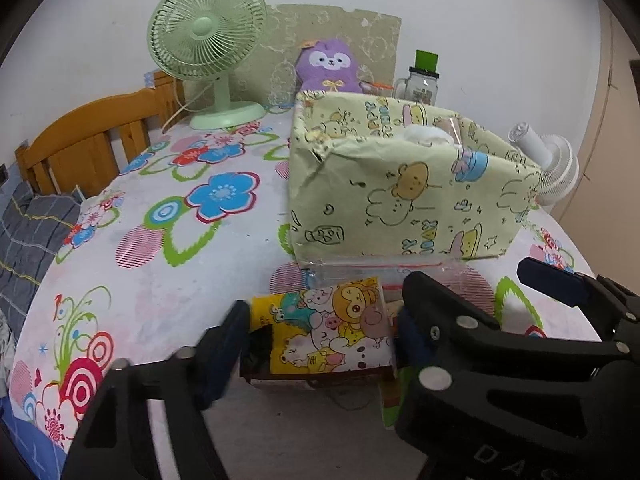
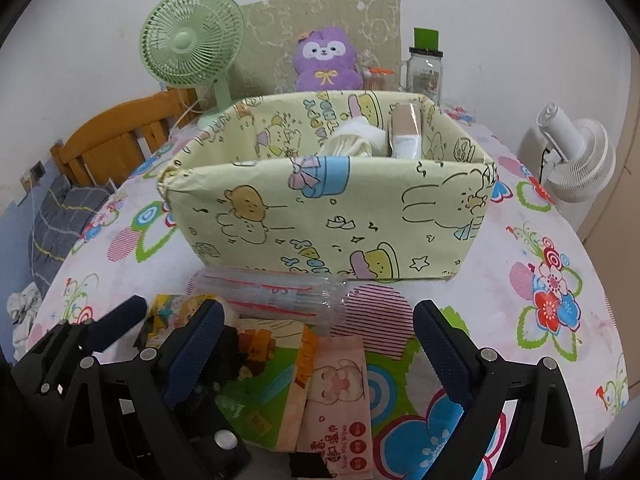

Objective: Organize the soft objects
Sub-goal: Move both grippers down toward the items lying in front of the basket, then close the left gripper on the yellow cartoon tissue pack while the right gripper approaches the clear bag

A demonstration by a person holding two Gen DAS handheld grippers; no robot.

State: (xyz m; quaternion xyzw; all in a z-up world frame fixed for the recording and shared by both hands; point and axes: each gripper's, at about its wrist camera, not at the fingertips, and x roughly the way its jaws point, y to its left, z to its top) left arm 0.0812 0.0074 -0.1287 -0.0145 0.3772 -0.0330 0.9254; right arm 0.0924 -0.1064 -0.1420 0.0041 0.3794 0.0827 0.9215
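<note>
Straddling a cartoon-print pack (image 1: 328,332) at the near edge of the surface (image 1: 160,264), the left tongs (image 1: 320,336) stand half-wide, pads apparently against its sides. Right tongs (image 2: 320,344) gape wide, empty, over a wipes pack (image 2: 340,396). Box (image 2: 328,208) sits beyond, fan (image 2: 192,56) far left.

Count on the table (image 2: 560,344): two fans, green (image 2: 191,46) and white (image 2: 576,160), one purple plush (image 2: 325,60), one patterned box (image 2: 320,216), one jar (image 2: 425,70), three tissue packs (image 2: 340,400).
</note>
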